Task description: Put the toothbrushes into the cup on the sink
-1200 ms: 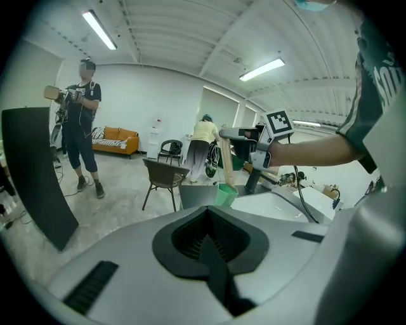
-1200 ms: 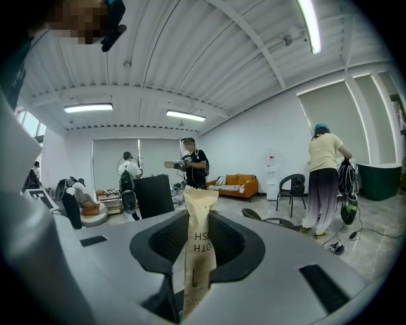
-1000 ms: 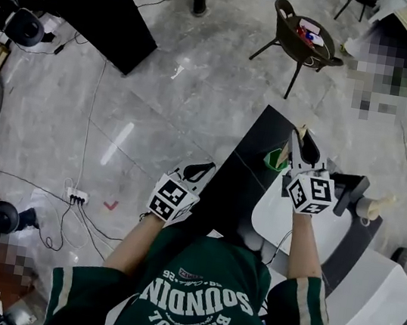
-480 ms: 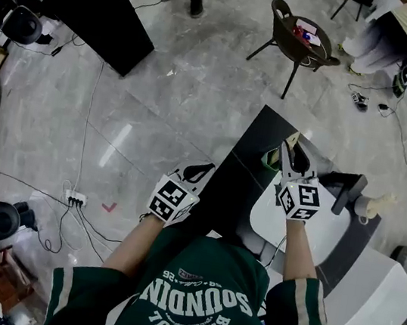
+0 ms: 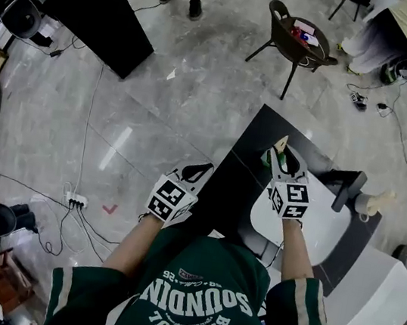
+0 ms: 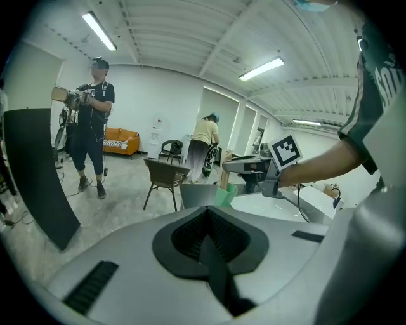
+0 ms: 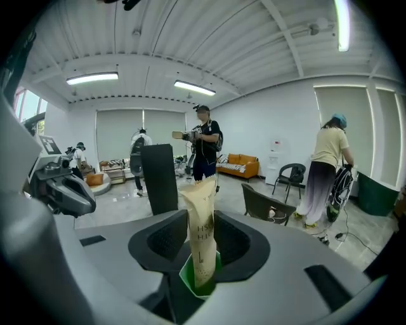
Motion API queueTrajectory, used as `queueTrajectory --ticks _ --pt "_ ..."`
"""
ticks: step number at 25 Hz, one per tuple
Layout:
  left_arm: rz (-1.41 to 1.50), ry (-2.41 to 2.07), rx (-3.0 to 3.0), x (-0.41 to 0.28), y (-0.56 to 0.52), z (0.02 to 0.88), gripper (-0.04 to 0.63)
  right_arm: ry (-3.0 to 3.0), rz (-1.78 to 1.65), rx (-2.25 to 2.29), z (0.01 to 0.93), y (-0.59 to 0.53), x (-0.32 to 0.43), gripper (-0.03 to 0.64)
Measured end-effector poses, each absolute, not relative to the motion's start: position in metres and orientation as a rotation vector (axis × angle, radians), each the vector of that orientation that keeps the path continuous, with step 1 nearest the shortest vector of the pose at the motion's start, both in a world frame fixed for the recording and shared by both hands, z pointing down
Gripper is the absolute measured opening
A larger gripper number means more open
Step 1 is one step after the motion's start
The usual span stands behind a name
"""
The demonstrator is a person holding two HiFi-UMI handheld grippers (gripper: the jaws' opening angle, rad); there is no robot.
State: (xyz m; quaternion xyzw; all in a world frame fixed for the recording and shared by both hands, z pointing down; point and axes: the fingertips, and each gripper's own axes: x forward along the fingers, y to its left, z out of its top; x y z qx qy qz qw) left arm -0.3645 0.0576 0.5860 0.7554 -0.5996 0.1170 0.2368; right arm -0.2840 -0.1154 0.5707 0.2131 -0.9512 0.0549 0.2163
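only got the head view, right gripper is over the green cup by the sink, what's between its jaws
Observer: A beige paper toothbrush packet stands between the right gripper's pads.
Operator: is its bottom end in the cup
Observer: Yes, its lower end sits inside the green cup, and the jaws are opening around it.
Operator: and the left one, holding anything
Observer: No, the left gripper's jaws are together with nothing between them.
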Motion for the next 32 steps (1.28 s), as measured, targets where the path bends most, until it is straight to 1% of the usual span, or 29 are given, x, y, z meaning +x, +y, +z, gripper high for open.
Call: queueTrajectory --ticks 3,10,16,17,19,24,32 --pt "0.319 -1.645 2.075 -0.359 0.061 0.586 0.011 -2.620 0.172 0.586 0.576 -0.111 -0.279 0.155" --pt "0.320 -1.630 2.098 -0.343 0.058 0.580 0.011 -2.649 0.154 0.567 0.565 -0.095 -0.271 0.156" --pt "0.314 -1.621 2.125 -0.318 0.047 0.565 0.011 -2.644 0.173 0.589 0.551 -0.085 -0.248 0.156" --pt "0.313 -1.619 2.129 -0.314 0.045 0.562 0.011 -2.638 0.177 0.603 0.548 -0.085 -0.242 0.154" --pt "0.311 -1.617 2.138 -0.303 0.042 0.558 0.011 -2.636 0.191 0.631 0.541 -0.083 -0.229 0.099" --pt "0.304 -1.598 2.167 -0.269 0.032 0.552 0.011 -2.634 0.242 0.696 0.531 -0.073 -0.188 0.060" --pt "0.316 -1.507 2.242 -0.206 0.006 0.543 0.011 -2.564 0.295 0.796 0.536 -0.068 -0.111 0.051"
